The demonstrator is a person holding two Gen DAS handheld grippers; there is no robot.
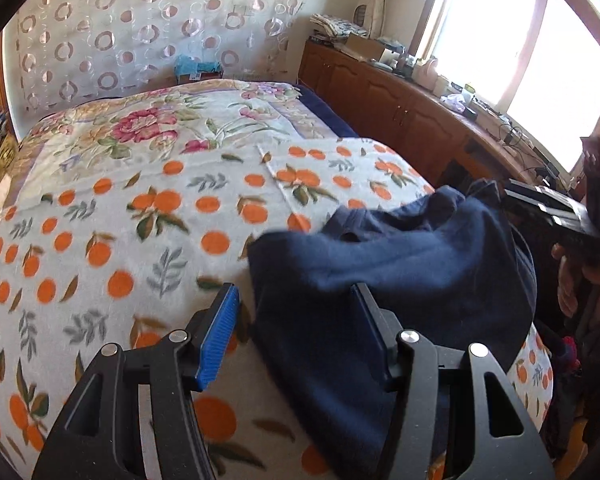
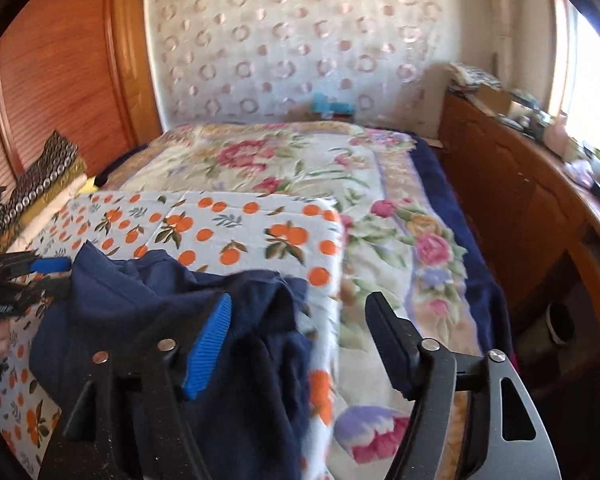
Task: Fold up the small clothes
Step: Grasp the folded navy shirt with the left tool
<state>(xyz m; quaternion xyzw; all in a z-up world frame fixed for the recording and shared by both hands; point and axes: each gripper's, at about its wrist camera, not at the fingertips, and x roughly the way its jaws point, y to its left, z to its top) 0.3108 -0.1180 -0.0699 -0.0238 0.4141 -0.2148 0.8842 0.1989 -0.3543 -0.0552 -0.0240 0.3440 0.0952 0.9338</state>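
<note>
A dark navy garment lies crumpled on the orange-print blanket at the near right of the bed. My left gripper is open, its jaws wide apart, with the garment's left edge lying between them. In the right wrist view the same garment hangs over the blanket's near corner. My right gripper is open too, its left finger over the cloth and its right finger over the floral bedspread. The left gripper also shows at the left edge of the right wrist view.
A floral bedspread covers the far part of the bed. A wooden cabinet with clutter on top runs along the right under a bright window. A patterned curtain hangs behind. Folded fabrics are stacked by a wooden panel on the left.
</note>
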